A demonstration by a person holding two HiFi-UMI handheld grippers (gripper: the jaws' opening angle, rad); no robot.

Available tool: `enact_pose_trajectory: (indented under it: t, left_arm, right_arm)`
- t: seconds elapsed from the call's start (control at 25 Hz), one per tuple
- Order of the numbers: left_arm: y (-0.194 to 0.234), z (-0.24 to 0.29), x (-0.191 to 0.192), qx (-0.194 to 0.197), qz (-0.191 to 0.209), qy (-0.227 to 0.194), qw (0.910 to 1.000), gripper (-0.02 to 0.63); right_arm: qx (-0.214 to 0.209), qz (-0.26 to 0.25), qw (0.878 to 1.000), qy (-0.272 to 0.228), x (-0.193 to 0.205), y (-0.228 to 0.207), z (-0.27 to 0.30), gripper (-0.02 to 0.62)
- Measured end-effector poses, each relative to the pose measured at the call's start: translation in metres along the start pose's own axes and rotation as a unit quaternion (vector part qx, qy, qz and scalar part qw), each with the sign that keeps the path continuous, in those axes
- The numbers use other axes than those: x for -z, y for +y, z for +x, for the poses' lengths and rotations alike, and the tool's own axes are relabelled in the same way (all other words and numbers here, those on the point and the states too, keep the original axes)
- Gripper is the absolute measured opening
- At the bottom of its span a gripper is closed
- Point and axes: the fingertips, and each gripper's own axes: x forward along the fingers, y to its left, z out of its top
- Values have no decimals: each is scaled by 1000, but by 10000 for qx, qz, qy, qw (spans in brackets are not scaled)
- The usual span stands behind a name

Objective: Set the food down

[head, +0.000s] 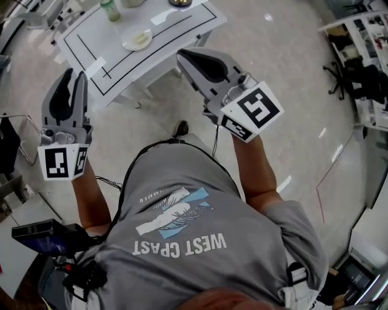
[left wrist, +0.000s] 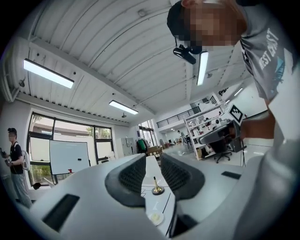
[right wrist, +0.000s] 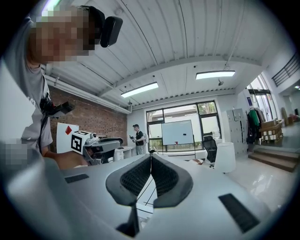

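The left gripper [left wrist: 146, 157] is held with its jaws parted by a narrow gap, and nothing is gripped between them. The right gripper [right wrist: 151, 156] is seen with its jaws pressed together at the tips, likewise empty. Both are held up in front of the person, apart from the white table [head: 163, 42], on which the food [head: 140, 39] is seen lying on a small plate [head: 128, 43], with a greenish bottle [head: 110, 9] standing near it.

Both forearms are up, bare and bent at the elbow. The left gripper [head: 71, 77] has its jaws slightly apart. The right gripper [head: 183, 56] has its jaws closed tip to tip.
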Motion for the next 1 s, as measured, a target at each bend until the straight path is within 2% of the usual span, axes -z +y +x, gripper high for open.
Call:
enact_pose_trajectory:
  t: [0.2,0.36,0.56,0.72,0.88,1.0]
  left_arm:
    - [9,-56,-12,355,-138,-128,9992,104]
    - [21,-104,-21,469,-235,-292,9982,104]
    - [3,-110,-20,731,-313,-537,9954,104]
    - [-5,-127,-8,996,-135,-362,9943,104]
    - [1,-162,-16,1082,-314,-441,9927,104]
    - [-4,-161,-9,1032,-299,-452,9932,104]
  right_arm:
    - [103,24,9999,-69,-8,49,12,6]
    - [120,67,9998,-170,-16,99,18,6]
    - [226,17,9995,-214,-16,122,0,6]
    - [219,-101,9996,-121,-1,152,1,6]
    - [208,-249,9994,-88,-11,202,7,6]
    - [176,-252,9994,-159,-4,199,6,6]
